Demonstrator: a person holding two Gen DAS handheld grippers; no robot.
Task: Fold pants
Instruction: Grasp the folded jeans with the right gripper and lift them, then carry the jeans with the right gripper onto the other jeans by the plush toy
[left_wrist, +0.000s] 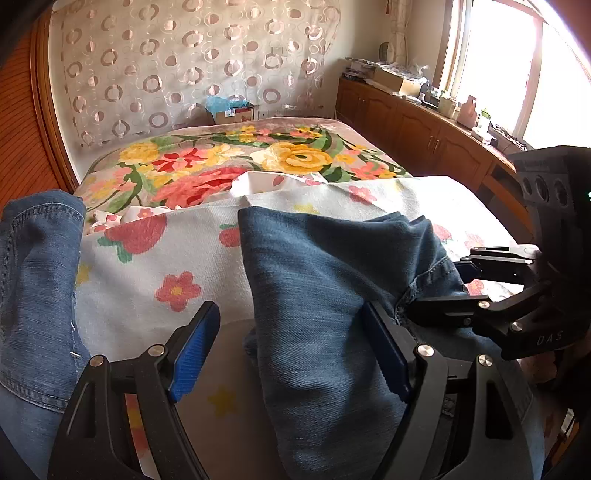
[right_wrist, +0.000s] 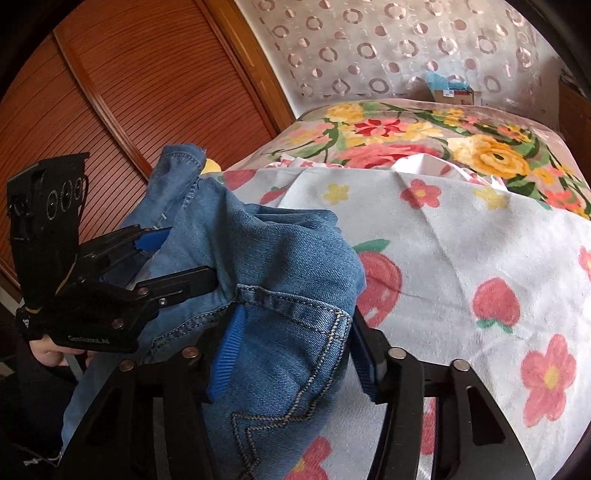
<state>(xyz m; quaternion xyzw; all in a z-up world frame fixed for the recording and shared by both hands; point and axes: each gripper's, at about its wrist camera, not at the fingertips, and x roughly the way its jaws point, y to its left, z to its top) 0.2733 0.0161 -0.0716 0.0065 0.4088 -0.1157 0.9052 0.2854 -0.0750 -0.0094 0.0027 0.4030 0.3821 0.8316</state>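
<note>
pants bunched between two grippers on bed

left black two-finger gripper w/ blue pads (left_wrist: 291, 350) sits spread wide over the white strawberry-and-flower print sheet (left_wrist: 155, 258); a bunched fold of the blue denim pants (left_wrist: 317, 295) lies between its fingers, against the right pad only, left pad clear of cloth. more denim hangs at the far left edge. right black gripper w/ blue pads (right_wrist: 295, 354) has a pocket-stitched wad of the pants between its fingers, both pads touching the fabric, pinching it. the yellow-and-red floral blanket (left_wrist: 229, 162) covers the bed behind.
</note>
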